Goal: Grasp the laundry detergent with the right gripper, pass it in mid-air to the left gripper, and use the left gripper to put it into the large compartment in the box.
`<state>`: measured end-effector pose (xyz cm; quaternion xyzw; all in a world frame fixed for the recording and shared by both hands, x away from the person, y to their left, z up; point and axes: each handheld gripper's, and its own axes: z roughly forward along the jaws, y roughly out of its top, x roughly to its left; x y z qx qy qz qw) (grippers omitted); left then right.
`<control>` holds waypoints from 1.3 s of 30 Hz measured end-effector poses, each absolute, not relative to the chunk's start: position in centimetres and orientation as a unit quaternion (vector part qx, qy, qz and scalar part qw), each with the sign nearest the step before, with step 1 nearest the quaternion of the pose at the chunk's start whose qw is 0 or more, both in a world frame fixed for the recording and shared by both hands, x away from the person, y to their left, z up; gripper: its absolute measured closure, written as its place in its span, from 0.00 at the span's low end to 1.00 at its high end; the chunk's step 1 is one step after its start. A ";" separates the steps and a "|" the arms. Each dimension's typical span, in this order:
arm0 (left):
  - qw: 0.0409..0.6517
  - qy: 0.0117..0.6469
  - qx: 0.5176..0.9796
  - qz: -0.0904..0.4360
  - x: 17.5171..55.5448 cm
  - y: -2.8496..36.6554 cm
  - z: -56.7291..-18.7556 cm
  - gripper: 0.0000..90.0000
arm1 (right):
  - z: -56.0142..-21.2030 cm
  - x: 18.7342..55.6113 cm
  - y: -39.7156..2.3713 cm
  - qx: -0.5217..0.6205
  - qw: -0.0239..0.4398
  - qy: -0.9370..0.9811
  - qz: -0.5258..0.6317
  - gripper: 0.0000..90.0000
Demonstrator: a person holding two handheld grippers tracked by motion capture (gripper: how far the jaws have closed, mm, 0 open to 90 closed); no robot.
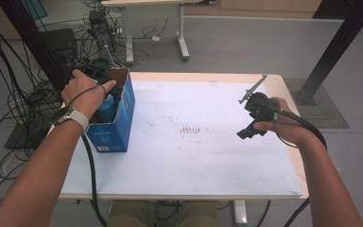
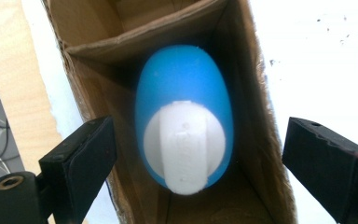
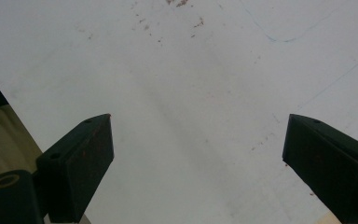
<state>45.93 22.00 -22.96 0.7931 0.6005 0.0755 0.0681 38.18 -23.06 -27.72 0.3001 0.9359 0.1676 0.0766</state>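
Observation:
A blue bottle with a white cap stands upright inside an open cardboard box. The box is blue outside and sits at the table's left edge. My left gripper hangs over the box opening, open, with a jaw on each side of the cap and touching neither the cap nor the bottle. In the high view the person's left hand covers most of that gripper, and the bottle shows just below it. My right gripper is held open and holds nothing above the white sheet at the table's right.
The white sheet covers most of the wooden table, with faint brown specks near its middle. Cables and equipment crowd the floor to the left. Another table's legs stand behind, and a black frame post rises at the far right.

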 end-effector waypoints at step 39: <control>0.137 0.417 0.894 0.095 43.5 15.1 -13.1 0.05 | -26.3 37.4 -24.1 0.307 0.086 0.933 0.168 0.10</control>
